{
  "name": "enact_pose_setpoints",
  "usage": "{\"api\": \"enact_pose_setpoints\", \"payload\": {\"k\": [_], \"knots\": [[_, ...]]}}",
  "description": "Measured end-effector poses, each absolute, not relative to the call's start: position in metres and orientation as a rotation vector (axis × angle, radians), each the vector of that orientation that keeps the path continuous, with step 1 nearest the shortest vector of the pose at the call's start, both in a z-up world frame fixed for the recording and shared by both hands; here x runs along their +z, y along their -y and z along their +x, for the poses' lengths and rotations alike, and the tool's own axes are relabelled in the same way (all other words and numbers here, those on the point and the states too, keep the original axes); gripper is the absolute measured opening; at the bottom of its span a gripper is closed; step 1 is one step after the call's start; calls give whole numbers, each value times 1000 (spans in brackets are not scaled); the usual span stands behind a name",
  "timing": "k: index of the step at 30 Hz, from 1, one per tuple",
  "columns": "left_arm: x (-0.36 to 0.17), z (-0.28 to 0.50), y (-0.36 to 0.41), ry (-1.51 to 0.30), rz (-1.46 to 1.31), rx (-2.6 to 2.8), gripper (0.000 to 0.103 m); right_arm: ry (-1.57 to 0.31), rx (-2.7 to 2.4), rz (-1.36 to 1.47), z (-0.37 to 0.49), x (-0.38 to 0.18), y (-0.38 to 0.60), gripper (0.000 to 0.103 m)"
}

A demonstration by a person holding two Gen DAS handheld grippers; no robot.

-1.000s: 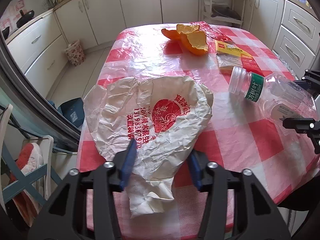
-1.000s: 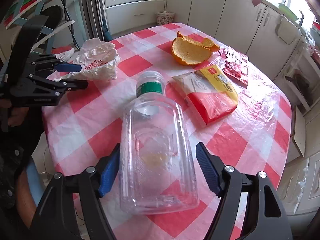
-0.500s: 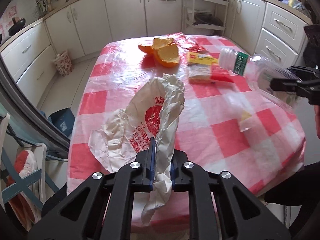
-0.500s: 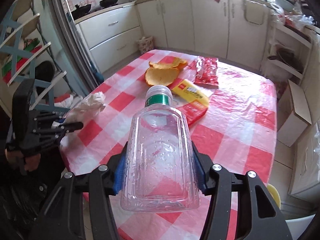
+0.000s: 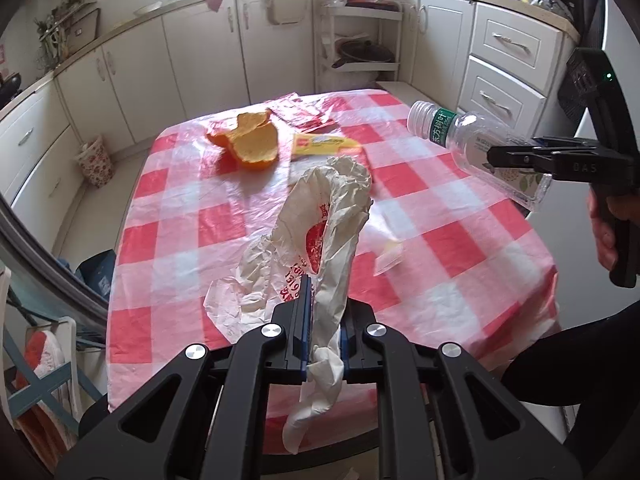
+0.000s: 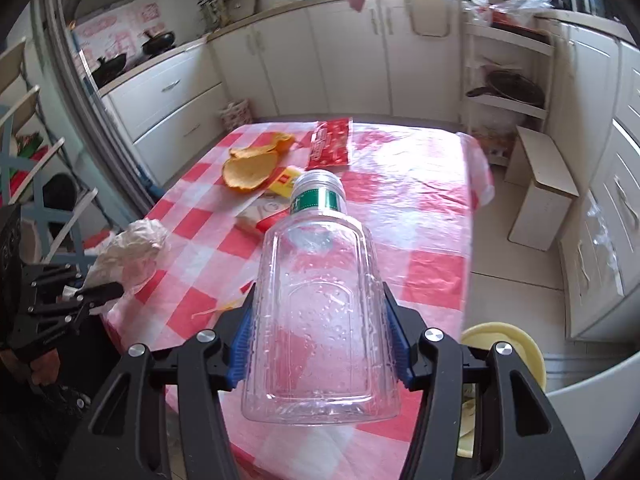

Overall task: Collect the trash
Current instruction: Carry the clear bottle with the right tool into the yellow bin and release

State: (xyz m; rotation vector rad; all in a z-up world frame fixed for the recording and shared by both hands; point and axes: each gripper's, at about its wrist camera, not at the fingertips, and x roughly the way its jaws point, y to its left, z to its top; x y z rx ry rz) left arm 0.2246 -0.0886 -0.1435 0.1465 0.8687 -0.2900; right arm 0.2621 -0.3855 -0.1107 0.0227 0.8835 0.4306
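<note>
My left gripper (image 5: 325,312) is shut on a crumpled white paper bag (image 5: 320,220) with red print and holds it above the near edge of the red-checked table (image 5: 460,240). My right gripper (image 6: 320,332) is shut on an empty clear plastic bottle (image 6: 320,300) with a green label, lifted off the table; it also shows in the left wrist view (image 5: 472,148). Orange peel (image 5: 252,148), a yellow-red packet (image 5: 320,146) and a red wrapper (image 6: 330,148) lie on the far half of the table. The bag also shows in the right wrist view (image 6: 128,252).
A small clear scrap (image 5: 388,260) lies on the cloth near the right edge. A yellow-lidded bin (image 6: 504,348) stands on the floor right of the table. White cabinets (image 5: 200,60) line the walls. A cardboard box (image 6: 540,196) and a floral basket (image 5: 96,160) stand on the floor.
Both grippers closed on their items and lifted them: the left raised the paper bag off the cloth, the right raised the bottle. Both have pulled back from the table.
</note>
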Motion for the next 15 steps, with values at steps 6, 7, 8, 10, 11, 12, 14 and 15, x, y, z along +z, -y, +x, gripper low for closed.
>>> {"api": "enact_pose_setpoints", "payload": {"k": [6, 7, 8, 10, 11, 12, 14, 15], "knots": [[-131, 216, 119, -845, 177, -340, 11, -877, 345, 119, 261, -111, 422, 55], [-129, 214, 125, -841, 184, -347, 11, -872, 332, 135, 261, -111, 427, 55], [-127, 213, 131, -835, 191, -356, 11, -868, 321, 155, 261, -111, 433, 55], [-123, 210, 141, -824, 205, -374, 11, -866, 288, 216, 261, -116, 448, 55], [-122, 208, 147, -818, 213, -382, 11, -878, 259, 248, 263, -120, 457, 55], [-120, 207, 153, -812, 221, -391, 11, -889, 231, 271, 265, -123, 464, 55], [-117, 204, 163, -805, 229, -407, 11, -903, 174, 325, 268, -130, 480, 55], [-116, 203, 168, -801, 233, -416, 11, -913, 145, 355, 269, -134, 489, 55]]}}
